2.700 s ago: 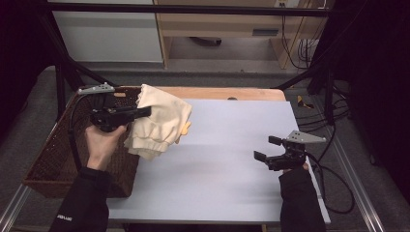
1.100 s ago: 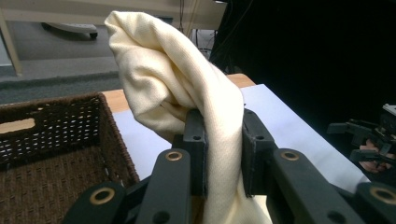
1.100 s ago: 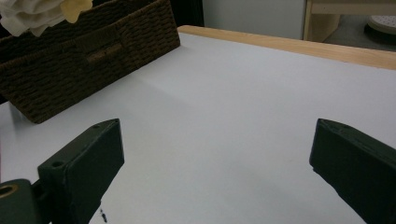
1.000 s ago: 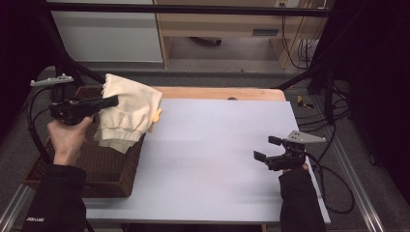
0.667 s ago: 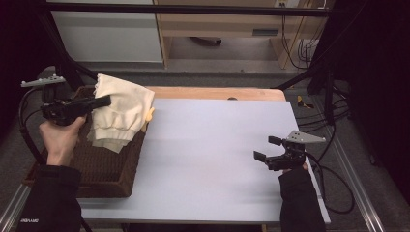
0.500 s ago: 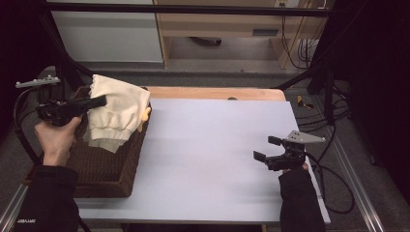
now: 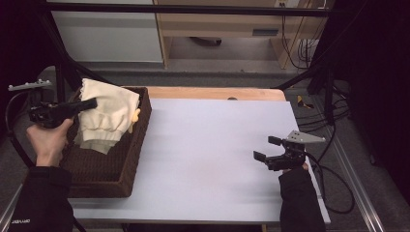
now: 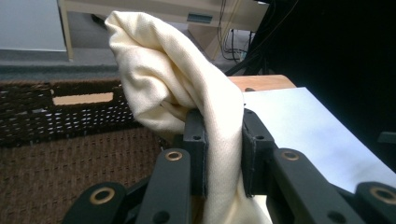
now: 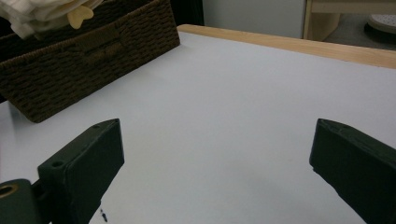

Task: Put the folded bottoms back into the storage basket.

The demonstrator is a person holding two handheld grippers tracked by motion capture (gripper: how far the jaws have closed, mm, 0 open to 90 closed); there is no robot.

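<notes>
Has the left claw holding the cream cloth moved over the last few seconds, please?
Yes. The left claw has carried the cream cloth leftward, off the white table, to hang over the brown wicker basket.

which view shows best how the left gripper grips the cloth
The left gripper view: the cloth is pinched between the two black jaws of the left gripper, close up. The high view shows it bunched above the basket, with the grip itself small. The right gripper view catches just a cloth edge at its top left corner.
</notes>
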